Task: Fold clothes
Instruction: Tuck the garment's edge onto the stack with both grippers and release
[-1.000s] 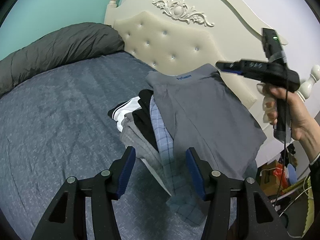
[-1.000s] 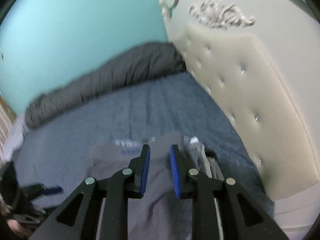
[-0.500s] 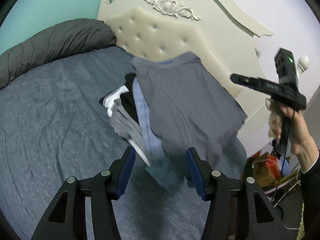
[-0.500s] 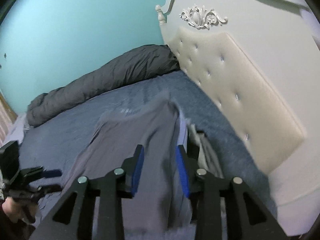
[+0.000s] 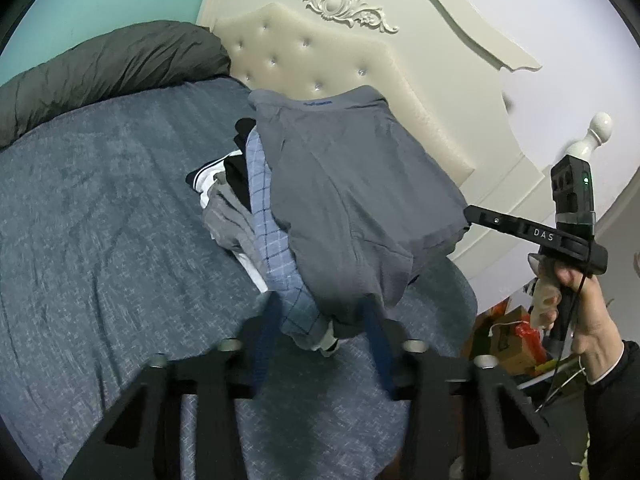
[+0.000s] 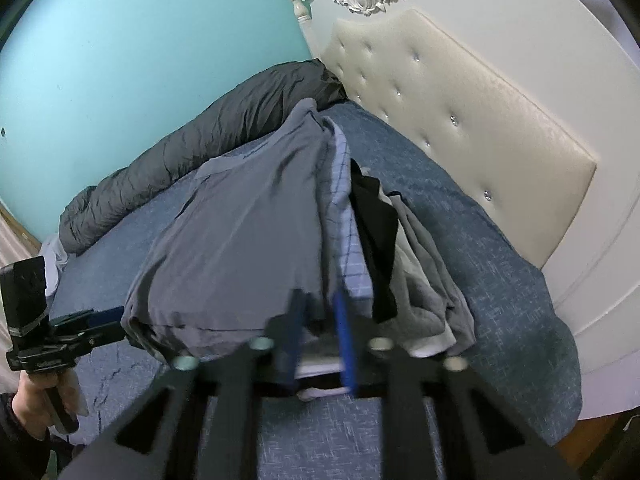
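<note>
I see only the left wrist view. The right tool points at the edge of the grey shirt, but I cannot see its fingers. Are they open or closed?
Observer: In the right wrist view, the right tool shows a narrow gap between its pads, at the near edge of the grey shirt. I cannot tell if cloth is pinched.
Operator: Where is my left tool from there?
Observer: The left tool reaches the shirt's other near corner.
Operator: Is there anything that I miss?
Observer: A pale cloth lies at the far end of the dark duvet, by the teal wall.
</note>
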`<action>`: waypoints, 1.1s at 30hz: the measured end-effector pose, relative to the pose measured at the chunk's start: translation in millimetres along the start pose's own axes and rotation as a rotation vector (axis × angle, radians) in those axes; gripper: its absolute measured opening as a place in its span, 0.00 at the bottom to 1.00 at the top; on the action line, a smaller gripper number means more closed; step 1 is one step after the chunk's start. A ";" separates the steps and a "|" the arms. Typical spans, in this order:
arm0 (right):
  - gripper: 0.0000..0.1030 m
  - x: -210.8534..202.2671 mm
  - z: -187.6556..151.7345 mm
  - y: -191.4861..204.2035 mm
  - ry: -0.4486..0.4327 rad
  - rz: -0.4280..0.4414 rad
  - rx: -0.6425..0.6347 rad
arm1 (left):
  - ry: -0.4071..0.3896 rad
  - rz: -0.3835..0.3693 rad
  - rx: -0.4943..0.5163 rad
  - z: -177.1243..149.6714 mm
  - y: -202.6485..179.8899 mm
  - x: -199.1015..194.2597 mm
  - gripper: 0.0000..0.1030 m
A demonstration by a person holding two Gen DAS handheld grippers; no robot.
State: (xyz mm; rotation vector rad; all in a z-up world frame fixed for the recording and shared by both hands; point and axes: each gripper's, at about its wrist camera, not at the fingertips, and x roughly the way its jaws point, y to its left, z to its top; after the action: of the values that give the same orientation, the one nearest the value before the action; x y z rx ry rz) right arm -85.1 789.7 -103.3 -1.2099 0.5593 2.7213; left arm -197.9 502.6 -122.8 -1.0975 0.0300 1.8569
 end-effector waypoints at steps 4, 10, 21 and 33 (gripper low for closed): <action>0.03 -5.4 -1.9 -4.3 -0.028 0.030 0.019 | -0.001 -0.001 0.030 -1.5 -4.0 -1.1 0.02; 0.03 -13.9 -2.0 -11.7 -0.056 0.026 0.031 | -0.029 0.012 0.019 -5.5 2.4 -11.3 0.01; 0.03 -3.0 -12.4 -21.5 -0.036 -0.035 0.048 | -0.006 0.062 0.050 -14.1 2.9 -8.5 0.00; 0.11 -25.7 0.8 -2.7 -0.158 -0.025 0.033 | -0.103 0.087 0.076 2.3 -20.8 -28.6 0.06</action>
State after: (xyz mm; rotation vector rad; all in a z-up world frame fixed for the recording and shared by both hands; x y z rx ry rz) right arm -67.6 793.8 -84.6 -0.9762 0.5637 2.7432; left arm -180.0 494.9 -93.2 -0.9607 0.0891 1.9720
